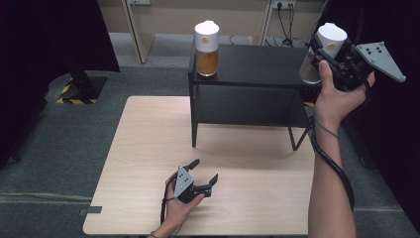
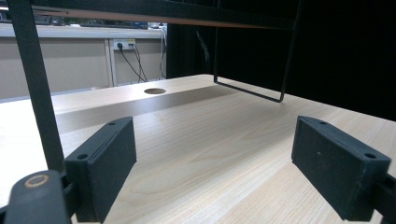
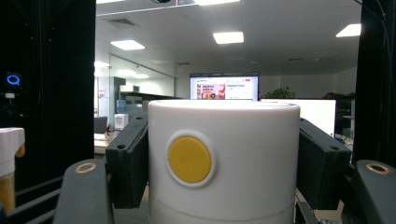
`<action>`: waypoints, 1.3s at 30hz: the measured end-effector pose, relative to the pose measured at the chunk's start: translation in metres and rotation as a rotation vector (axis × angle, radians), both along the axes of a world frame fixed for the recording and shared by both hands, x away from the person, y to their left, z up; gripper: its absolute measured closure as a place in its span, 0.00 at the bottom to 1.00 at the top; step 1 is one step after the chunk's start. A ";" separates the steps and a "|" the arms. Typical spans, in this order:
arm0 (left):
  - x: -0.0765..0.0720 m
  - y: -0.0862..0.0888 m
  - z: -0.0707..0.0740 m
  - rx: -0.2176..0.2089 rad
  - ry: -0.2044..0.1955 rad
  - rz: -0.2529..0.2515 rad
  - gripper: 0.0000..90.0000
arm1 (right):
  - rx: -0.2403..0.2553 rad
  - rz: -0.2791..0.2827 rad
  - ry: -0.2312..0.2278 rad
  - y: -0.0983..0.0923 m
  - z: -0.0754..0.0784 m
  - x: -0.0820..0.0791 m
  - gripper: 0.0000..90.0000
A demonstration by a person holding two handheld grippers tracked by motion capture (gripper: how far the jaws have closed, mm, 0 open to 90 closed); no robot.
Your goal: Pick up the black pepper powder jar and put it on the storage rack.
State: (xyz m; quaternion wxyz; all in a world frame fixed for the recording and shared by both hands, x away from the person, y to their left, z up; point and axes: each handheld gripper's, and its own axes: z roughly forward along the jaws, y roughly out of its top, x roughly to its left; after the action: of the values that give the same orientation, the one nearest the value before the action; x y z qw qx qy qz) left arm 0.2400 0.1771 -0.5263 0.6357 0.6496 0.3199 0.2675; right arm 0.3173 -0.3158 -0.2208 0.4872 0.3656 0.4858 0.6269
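Jar with the white lid (image 1: pixel 324 49) is what I am carrying: in the high view it sits at about two o'clock, tilted and lifted off the right end of the black shelf (image 1: pixel 247 67), with my right claw (image 1: pixel 324 52) clamped across the lid while the clear, seemingly empty body hangs below. I judge it light, rigid and smooth-walled, possibly glass, so breakable if dropped; holding by the lid alone risks it slipping or the lid working loose, and a grip lower, where lid meets body, would feel safer. A second jar (image 1: pixel 207 48), part filled with something orange, stands upright at twelve o'clock on the shelf's left end. My left claw (image 1: pixel 202 174) rests near six o'clock on the worktop (image 1: pixel 148 148), jaws spread wide with nothing between them. In the left gripper view both pads (image 2: pixel 105 172) stand far apart over bare wood grain, the shelf's legs ahead. In the right gripper view the lid (image 3: pixel 224 163) is pinched squarely between my pads (image 3: pixel 128 161); a round yellow dot (image 3: pixel 189 159) marks its side, with no lettering on it. A distant screen (image 3: pixel 224 87) shows writing too small to read.
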 end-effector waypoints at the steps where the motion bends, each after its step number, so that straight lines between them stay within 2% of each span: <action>1: 0.000 0.000 0.000 -0.001 0.000 0.000 0.15 | -0.002 -0.002 0.004 0.000 0.000 0.002 0.34; 14: 0.000 0.000 0.000 0.000 0.000 -0.002 0.15 | 0.009 -0.026 0.049 -0.003 0.005 0.026 0.34; 18: 0.000 0.000 0.000 0.002 -0.002 -0.002 0.15 | -0.020 -0.048 0.063 0.000 0.005 0.033 0.34; 22: 0.000 0.000 0.000 -0.002 0.000 -0.002 0.15 | -0.014 -0.041 0.067 0.001 0.003 0.039 0.34; 39: 0.000 0.000 0.000 0.000 -0.002 -0.002 0.15 | -0.010 -0.050 0.076 0.000 -0.001 0.047 0.34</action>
State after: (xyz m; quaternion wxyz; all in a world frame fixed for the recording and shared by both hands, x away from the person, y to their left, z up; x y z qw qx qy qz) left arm 0.2401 0.1775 -0.5265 0.6362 0.6499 0.3185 0.2673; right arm 0.3644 -0.3153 -0.2219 0.4855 0.3987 0.4977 0.5980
